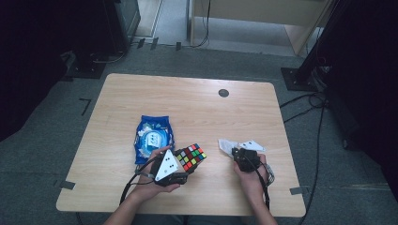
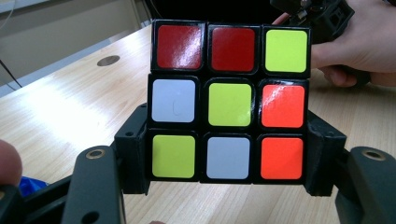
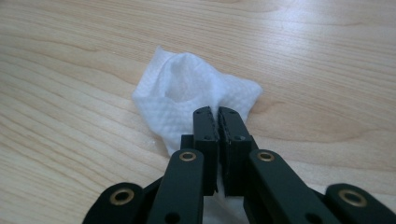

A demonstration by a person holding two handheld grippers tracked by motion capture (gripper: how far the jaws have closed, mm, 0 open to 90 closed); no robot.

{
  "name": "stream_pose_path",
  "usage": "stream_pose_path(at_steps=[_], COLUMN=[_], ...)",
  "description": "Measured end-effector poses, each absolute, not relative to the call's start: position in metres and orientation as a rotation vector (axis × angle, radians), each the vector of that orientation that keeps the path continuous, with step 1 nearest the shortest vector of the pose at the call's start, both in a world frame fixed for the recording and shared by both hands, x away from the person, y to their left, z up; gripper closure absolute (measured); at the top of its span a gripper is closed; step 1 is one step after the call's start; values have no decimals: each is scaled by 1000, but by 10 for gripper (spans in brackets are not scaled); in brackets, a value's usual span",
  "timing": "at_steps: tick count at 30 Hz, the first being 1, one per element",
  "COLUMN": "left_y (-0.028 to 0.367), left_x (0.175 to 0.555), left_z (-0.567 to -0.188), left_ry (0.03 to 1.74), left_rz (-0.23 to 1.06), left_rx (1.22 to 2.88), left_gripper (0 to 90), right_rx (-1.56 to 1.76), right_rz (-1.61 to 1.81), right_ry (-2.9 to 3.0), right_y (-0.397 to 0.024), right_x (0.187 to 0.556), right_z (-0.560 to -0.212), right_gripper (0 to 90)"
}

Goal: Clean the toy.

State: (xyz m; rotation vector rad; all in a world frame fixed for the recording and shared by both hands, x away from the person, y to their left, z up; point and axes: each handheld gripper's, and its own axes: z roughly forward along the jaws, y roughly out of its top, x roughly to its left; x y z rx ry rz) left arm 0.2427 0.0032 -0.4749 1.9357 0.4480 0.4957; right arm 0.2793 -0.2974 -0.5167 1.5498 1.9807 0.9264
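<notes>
Left claw (image 1: 180,165) is clamped on a puzzle cube (image 1: 191,156), jaws pressing its two lower side faces; the left gripper view shows the cube (image 2: 229,101) held upright and clear of the counter (image 1: 187,98), sitting near the front edge, just right of a blue wipes packet (image 1: 153,136). Right claw (image 1: 238,154) is pinched closed on a white wipe (image 3: 187,100), a crumpled wad lying on the counter well to the right of the cube; the jaws meet with a thin fold of the wipe between them.

Risks from here:
- The pinch looks to catch only the near edge of the wipe. Lifting could let it slip out, or it may unfurl and hang loose so there is no firm pad for rubbing.
- If the wipe is brought to the cube, the hard claw tips sit proud of the cloth; they could scrape the glossy stickers rather than the wipe touching them.
- The left jaws grip only the bottom layer. A sideways push from the wipe could twist an upper layer or tilt the cube out of the grip and drop it on the counter.
- The cube is close to the packet, so a swing leftward might knock it.
- Trailing cables near both hands may snag on a reach across.
</notes>
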Motion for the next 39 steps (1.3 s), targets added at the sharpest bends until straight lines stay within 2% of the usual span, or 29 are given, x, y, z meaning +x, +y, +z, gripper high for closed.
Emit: stream_pose_path(at_steps=[5, 10, 17, 24, 30, 39], left_y=[4, 3, -2, -6, -5, 3], left_x=[243, 243, 238, 233, 231, 240], left_z=[-475, -475, -473, -470, -467, -466], left_ry=[453, 447, 425, 394, 382, 458], left_rz=[491, 488, 474, 478, 481, 474], left_rx=[1932, 1932, 1919, 1913, 1897, 1881], left_gripper=[339, 339, 339, 340, 341, 340], right_rx=[1544, 1327, 1093, 1086, 1192, 1165], right_rz=[1105, 1434, 1670, 1716, 1667, 1618], right_ry=[1987, 1978, 1982, 2032, 1985, 2006], right_y=[-296, -274, -246, -230, -238, -238], right_x=[273, 246, 216, 211, 220, 216], right_z=[-503, -456, -418, -422, -430, -429], right_gripper=[893, 893, 892, 891, 890, 890])
